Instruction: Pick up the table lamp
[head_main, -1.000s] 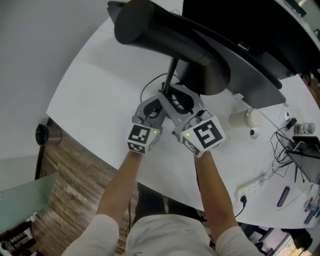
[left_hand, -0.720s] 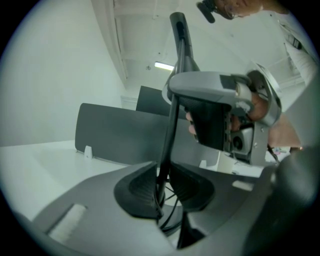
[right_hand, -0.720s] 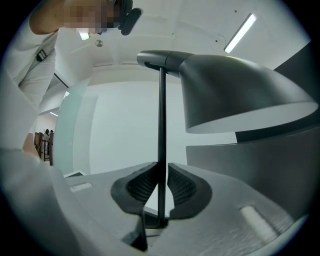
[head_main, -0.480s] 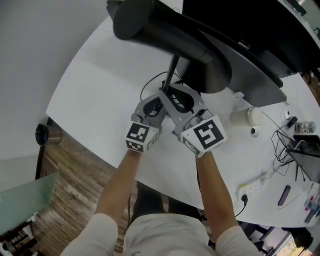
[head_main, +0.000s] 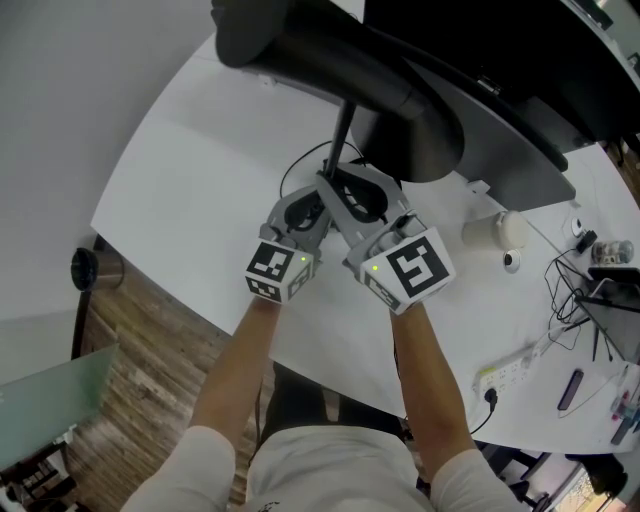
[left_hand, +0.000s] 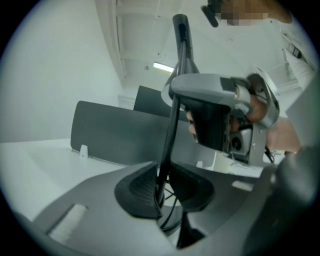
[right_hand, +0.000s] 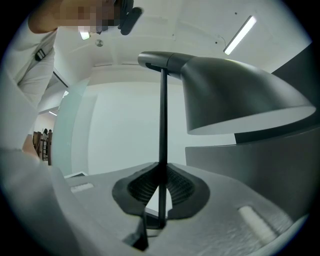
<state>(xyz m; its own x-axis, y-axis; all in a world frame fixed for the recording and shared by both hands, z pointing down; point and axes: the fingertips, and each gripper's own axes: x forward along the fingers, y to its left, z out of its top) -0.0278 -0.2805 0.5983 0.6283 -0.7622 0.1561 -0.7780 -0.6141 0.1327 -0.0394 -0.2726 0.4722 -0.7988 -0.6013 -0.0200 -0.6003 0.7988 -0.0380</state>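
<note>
Standing on the white worktop (head_main: 200, 190), the table lamp (head_main: 400, 110) looked stiff, top-heavy and slick along its thin stem (right_hand: 162, 125), where the fingers of the right gripper (right_hand: 161, 186) had just closed tight while those of the left gripper (left_hand: 164, 187) stood partly open around it.

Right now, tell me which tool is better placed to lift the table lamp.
Right. The right tool pinches the table lamp's stem; the left tool only straddles it without pressing.
</note>
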